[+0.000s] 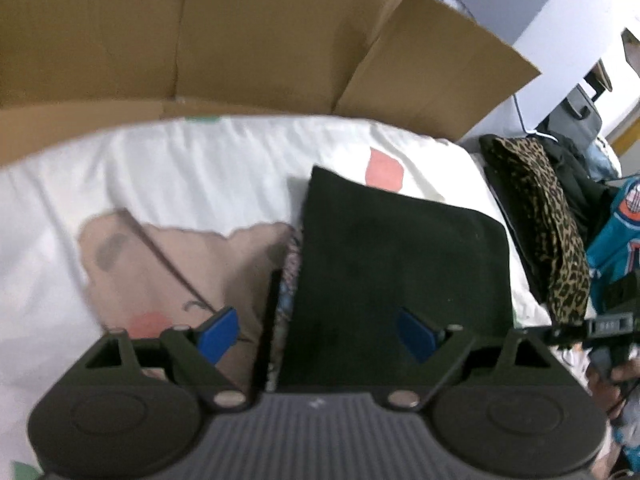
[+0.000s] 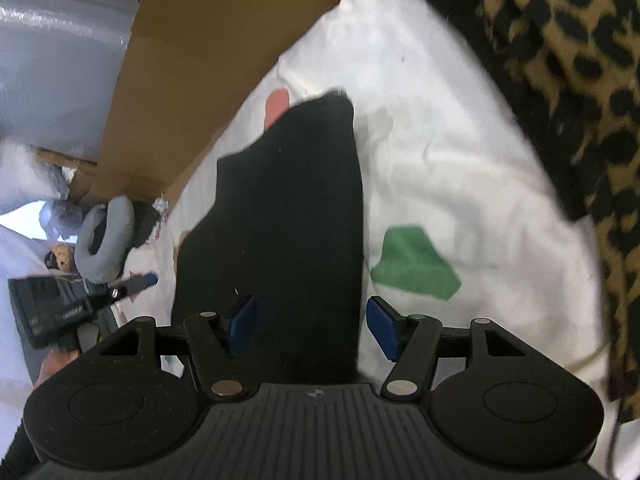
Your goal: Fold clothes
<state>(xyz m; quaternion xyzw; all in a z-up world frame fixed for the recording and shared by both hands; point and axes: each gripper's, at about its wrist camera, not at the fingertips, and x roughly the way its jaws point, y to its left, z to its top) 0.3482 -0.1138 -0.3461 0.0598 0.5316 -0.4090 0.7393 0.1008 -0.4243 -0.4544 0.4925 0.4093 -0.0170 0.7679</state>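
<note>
- Here, a folded black cloth (image 1: 400, 280) lies flat on a white bed sheet (image 1: 200, 168) that has pink, green and tan shapes on it.
- The left gripper (image 1: 320, 334) hangs over the near edge of the black cloth. Its blue fingers (image 1: 218, 334) stand wide apart. One blue finger is over the tan patch beside the cloth and the other is over the cloth. Nothing is pinched between them.
- The right gripper (image 2: 310, 328) hangs over the same black cloth (image 2: 280, 220) from another side. Its blue fingers (image 2: 382, 330) are apart too, one over the cloth and one just past its edge, over the white sheet (image 2: 440, 160). They squeeze nothing.
- A thin strip of patterned cloth (image 1: 290, 276) peeks out along the left edge of the black cloth.
- A big brown cardboard sheet (image 1: 240, 40) stands behind the bed.
- A leopard-spot cloth (image 1: 548, 232) lies to the right of the black cloth, with a teal shirt (image 1: 616, 240) past it.
- A grey neck pillow (image 2: 106, 240) sits off to the side, near the cardboard.
</note>
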